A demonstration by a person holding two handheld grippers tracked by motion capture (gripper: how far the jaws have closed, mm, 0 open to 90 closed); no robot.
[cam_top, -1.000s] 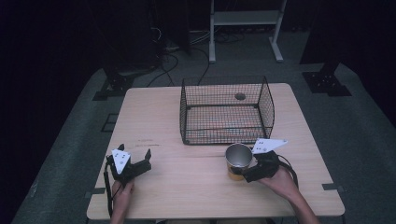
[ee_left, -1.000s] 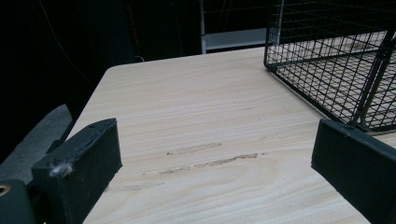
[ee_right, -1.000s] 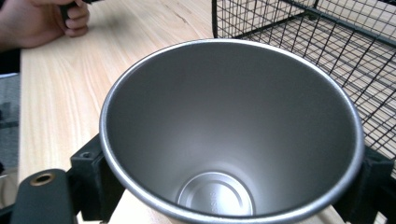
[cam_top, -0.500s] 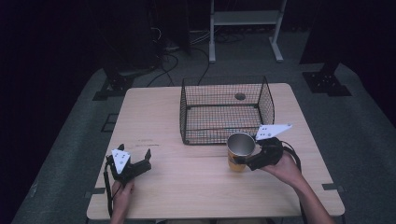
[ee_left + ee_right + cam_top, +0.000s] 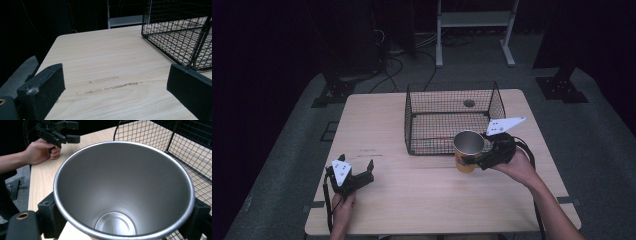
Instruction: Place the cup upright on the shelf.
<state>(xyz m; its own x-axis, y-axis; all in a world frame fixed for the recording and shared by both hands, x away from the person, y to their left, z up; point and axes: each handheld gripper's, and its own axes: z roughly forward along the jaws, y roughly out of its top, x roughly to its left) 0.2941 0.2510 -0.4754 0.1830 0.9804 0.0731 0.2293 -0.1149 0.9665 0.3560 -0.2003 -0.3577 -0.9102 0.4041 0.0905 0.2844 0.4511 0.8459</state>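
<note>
Right tool [image 5: 482,161] clamped on the steel cup [image 5: 468,151], one jaw each side of the cup wall in the right gripper view. Cup [image 5: 123,192] is upright, empty inside, yellow lower body, sitting just in front of the wire basket [image 5: 452,117] near its front right corner. Looks lifted slightly off the table [image 5: 412,200], but hard to tell from the high view. Left tool [image 5: 357,177] spread wide, nothing between the jaws, resting near the table's front left, well apart from the basket.
</note>
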